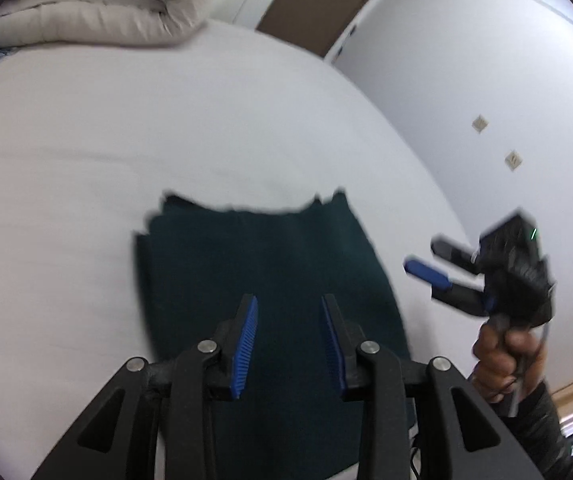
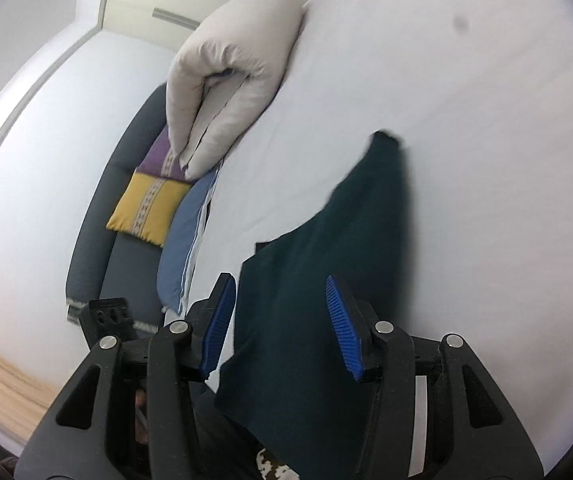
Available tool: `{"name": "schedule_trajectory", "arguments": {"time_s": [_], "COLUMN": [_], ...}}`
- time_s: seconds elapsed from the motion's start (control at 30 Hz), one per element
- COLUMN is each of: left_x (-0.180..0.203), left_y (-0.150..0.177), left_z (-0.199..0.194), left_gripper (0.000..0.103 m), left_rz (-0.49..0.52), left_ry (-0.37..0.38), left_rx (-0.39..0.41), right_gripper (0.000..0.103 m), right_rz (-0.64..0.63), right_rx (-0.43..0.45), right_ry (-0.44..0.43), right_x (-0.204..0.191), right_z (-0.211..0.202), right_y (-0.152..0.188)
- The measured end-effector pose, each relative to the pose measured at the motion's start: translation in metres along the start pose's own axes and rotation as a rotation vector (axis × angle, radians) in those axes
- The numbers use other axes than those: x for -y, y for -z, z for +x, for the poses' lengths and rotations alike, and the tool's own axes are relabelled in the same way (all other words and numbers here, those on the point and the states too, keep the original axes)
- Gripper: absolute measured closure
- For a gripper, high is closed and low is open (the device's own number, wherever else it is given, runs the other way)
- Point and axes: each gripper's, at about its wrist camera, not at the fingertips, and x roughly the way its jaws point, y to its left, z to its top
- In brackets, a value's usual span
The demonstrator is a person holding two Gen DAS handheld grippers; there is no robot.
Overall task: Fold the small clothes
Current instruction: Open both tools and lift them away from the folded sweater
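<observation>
A dark teal garment (image 1: 262, 280) lies flat on the white bed (image 1: 86, 152), folded into a long strip. In the left wrist view its long axis runs from the near edge of the bed straight away toward the rolled duvet (image 1: 118, 4) at the far end; its far short edge is uneven, with small corners sticking up on both sides. No label, brand or writing can be read on the cloth.

The left gripper (image 1: 289, 312) hangs above the near half of the garment, its blue-padded fingers (image 1: 246, 344) a moderate way apart with nothing between them. The cloth lies below the fingers and reaches past their tips; whether they touch it cannot be told.

The right gripper (image 2: 282, 312), held in a hand (image 1: 506, 356) with a dark sleeve, is off the garment's right long edge in the left wrist view, over bare sheet. Its fingers (image 2: 344, 328) stand somewhat wider, and they hold nothing. In its own view the garment passes beneath and between them, running diagonally away to a narrow far tip.

At the bed's far edge a yellow cushion (image 2: 146, 208) and a purple one (image 2: 162, 160) rest against a dark headboard (image 2: 126, 152), beside a blue pillow (image 2: 182, 236).
</observation>
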Motion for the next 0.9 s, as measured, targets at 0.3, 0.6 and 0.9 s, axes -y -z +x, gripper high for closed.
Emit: {"name": "schedule_trajectory", "arguments": {"time_s": [0.3, 0.6, 0.9], "left_x": [-0.04, -0.057, -0.07], "left_y": [0.021, 0.031, 0.038], "left_z": [0.038, 0.035, 0.038], "left_gripper": [0.074, 0.077, 0.09], "left_rz": [-0.133, -0.19, -0.182], "left_ry": [0.104, 0.209, 0.258], "left_rx": [-0.049, -0.019, 0.0], "right_gripper": [0.062, 0.063, 0.066], "right_rz": [0.128, 0.004, -0.007], "right_rx": [0.03, 0.047, -0.08], "right_ry": [-0.006, -0.105, -0.1], "right_x": [0.055, 0.007, 0.029], "right_z": [0.026, -0.017, 0.008], "right_y": [-0.003, 0.03, 0.086]}}
